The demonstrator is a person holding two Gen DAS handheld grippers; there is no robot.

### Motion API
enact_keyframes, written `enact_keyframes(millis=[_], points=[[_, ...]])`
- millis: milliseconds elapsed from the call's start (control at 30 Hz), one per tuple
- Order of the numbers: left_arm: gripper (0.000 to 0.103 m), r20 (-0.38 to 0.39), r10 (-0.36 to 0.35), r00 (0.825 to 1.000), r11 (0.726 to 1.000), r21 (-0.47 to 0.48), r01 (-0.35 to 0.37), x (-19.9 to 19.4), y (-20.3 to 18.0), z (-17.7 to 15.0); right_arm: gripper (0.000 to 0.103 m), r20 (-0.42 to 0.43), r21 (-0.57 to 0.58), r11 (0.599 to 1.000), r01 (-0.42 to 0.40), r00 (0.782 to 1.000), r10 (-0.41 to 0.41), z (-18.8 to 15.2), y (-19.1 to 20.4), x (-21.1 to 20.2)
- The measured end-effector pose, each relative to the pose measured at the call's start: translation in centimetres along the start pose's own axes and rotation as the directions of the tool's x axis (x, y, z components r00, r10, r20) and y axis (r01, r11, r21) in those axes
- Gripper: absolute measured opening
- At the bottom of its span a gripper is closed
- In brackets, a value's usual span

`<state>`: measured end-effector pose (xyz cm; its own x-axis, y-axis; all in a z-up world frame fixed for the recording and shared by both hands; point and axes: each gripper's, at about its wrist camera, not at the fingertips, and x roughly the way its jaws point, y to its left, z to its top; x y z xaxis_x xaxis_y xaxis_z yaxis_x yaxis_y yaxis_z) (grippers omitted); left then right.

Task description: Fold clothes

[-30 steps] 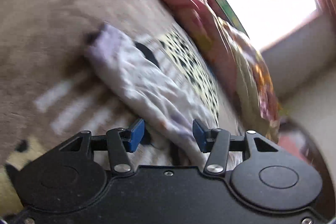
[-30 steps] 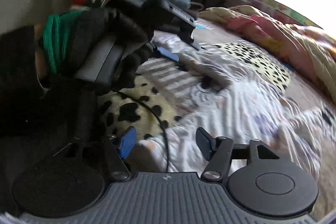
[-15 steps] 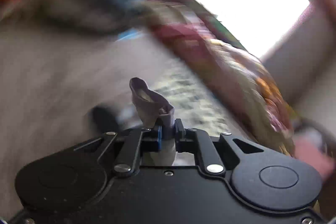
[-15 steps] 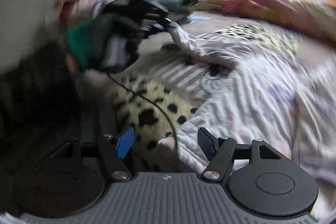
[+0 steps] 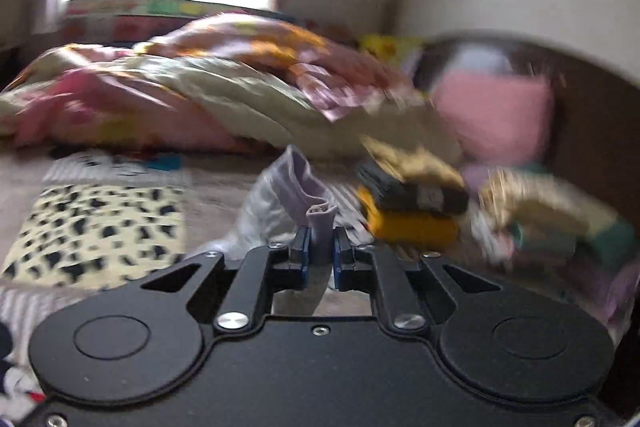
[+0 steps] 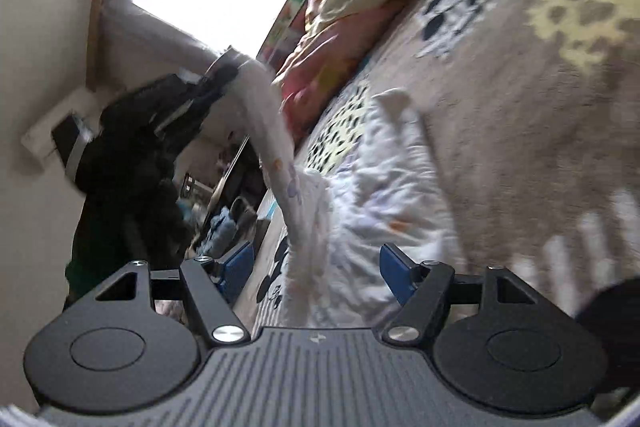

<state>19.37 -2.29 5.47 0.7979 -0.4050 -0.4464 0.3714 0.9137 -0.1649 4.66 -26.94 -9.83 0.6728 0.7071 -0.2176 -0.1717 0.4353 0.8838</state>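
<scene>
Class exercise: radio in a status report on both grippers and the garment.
Left gripper shut on white garment, lifting one end. Right gripper opening, fingers astride hanging cloth, no grip. Nothing blocking.

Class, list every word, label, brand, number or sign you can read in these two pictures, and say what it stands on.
None: no text can be read.
Right gripper base: a small embossed mark, too small to read.
Folded clothes, quilt: patterns only, blurred.
</scene>
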Motion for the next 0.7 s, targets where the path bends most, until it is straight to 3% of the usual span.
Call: enact_keyframes(millis=[167, 233, 267, 300, 400, 500, 600, 700], points=[[0.009, -0.130, -0.003, 0.991, 0.998, 0.056, 0.010, 7.1, -4.4, -2.3, 0.070, 0.019, 0.057, 0.998, 0.023, 1.000, -0.024, -0.7, -3.4, -1.1], [0.016, -0.182, -0.033, 0.983, 0.998, 0.049, 0.043, 8.2, -4.7, -3.0, 0.070, 0.017, 0.063, 0.997, 0.044, 0.999, -0.045, -1.0, -4.2, -1.1], [0.029, -0.186, -0.060, 0.981, 0.997, 0.036, 0.067, 7.2, -4.2, -3.1, 0.070, 0.014, 0.063, 0.997, 0.055, 0.998, -0.056, -1.2, -4.6, -1.1], [0.034, -0.189, -0.086, 0.978, 0.996, 0.022, 0.092, 6.2, -3.7, -3.1, 0.070, 0.011, 0.057, 0.996, 0.067, 0.998, -0.068, -1.4, -4.9, -1.2], [0.034, -0.197, -0.165, 0.966, 0.986, -0.018, 0.164, 3.2, -2.3, -3.3, 0.070, -0.004, -0.009, 0.996, 0.088, 0.996, -0.088, -1.9, -4.5, -1.1], [0.035, -0.114, -0.166, 0.980, 0.986, -0.042, 0.162, -5.1, 2.7, -2.2, 0.069, -0.023, -0.089, 0.993, 0.078, 0.996, -0.081, -2.2, -3.2, -0.5], [0.035, -0.146, -0.083, 0.986, 0.996, 0.032, 0.088, -11.3, 6.0, -2.9, 0.068, -0.079, -0.164, 0.985, 0.053, 0.995, -0.066, -3.1, -1.5, 1.1], [0.035, -0.224, 0.016, 0.974, 0.992, 0.123, 0.012, -16.6, 8.5, -5.2, 0.068, -0.153, -0.267, 0.964, 0.017, 0.986, -0.060, -4.6, 1.1, 3.5]])
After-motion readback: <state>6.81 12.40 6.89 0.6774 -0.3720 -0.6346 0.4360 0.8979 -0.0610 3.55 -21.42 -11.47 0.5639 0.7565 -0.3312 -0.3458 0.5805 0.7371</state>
